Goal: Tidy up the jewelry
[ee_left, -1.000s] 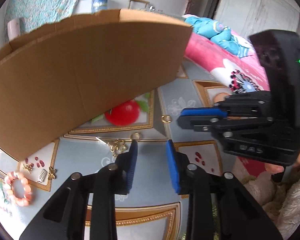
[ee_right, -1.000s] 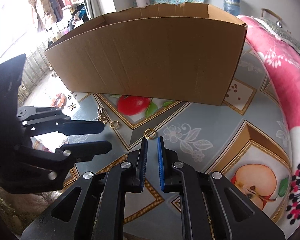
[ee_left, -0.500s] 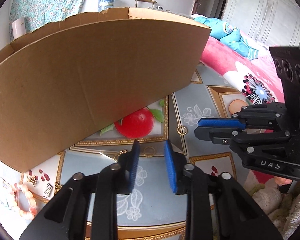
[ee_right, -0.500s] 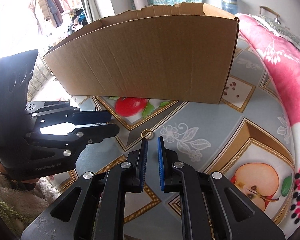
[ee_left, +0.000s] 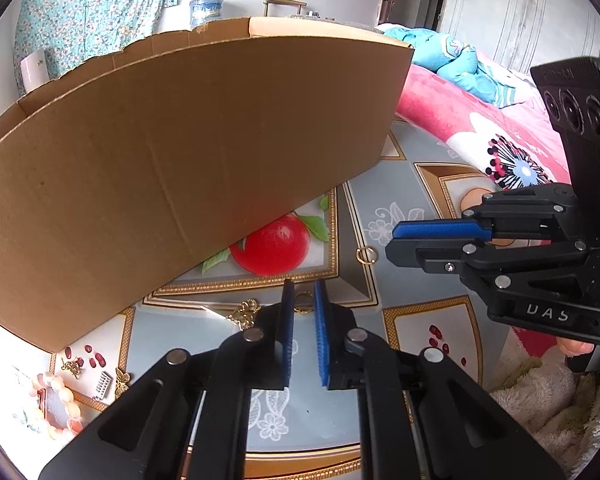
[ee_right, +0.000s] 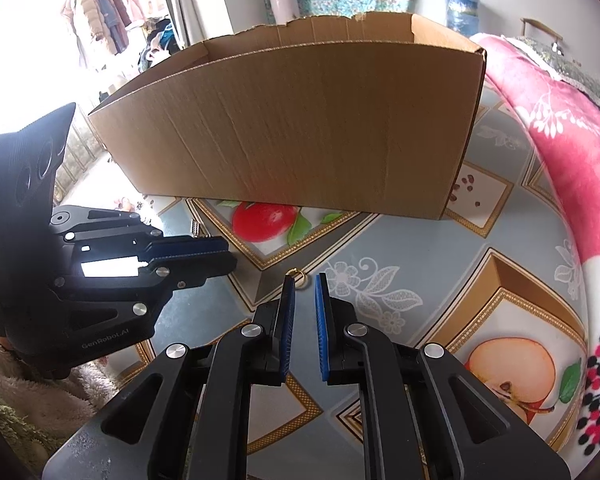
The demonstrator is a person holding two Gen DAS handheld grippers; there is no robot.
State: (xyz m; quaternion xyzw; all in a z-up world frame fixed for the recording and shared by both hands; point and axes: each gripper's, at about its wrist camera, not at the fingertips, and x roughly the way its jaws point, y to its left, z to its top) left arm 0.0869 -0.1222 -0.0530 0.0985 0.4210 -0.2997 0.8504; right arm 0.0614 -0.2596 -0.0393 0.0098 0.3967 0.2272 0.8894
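Two small gold rings lie on the patterned oilcloth of the worktop (ee_left: 380,420), in front of the cardboard box (ee_left: 180,160).

Handling, judged: each ring is thin, light, hard metal, lying flat. Smooth and likely to skid or flip under a glancing pad. Best taken across its width, pads squeezing opposite sides of the band, tips low to the cloth.

Left gripper (ee_left: 303,292): jaws closing, only a narrow slot left between the blue pads. One ring (ee_left: 302,306) sits right at the tips, inside that slot, partly hidden by them. Cannot tell whether the pads press on it yet. A cluster of gold charms (ee_left: 245,314) lies just to its left.

Right gripper (ee_right: 303,285): jaws nearly together, a thin slit between them, holding nothing. The second ring (ee_right: 297,274) lies just beyond the tips, against the inner side of the left-hand pad, apart from both.

Toward the worktop's left edge: pink bead bracelet (ee_left: 60,404), more small charms.
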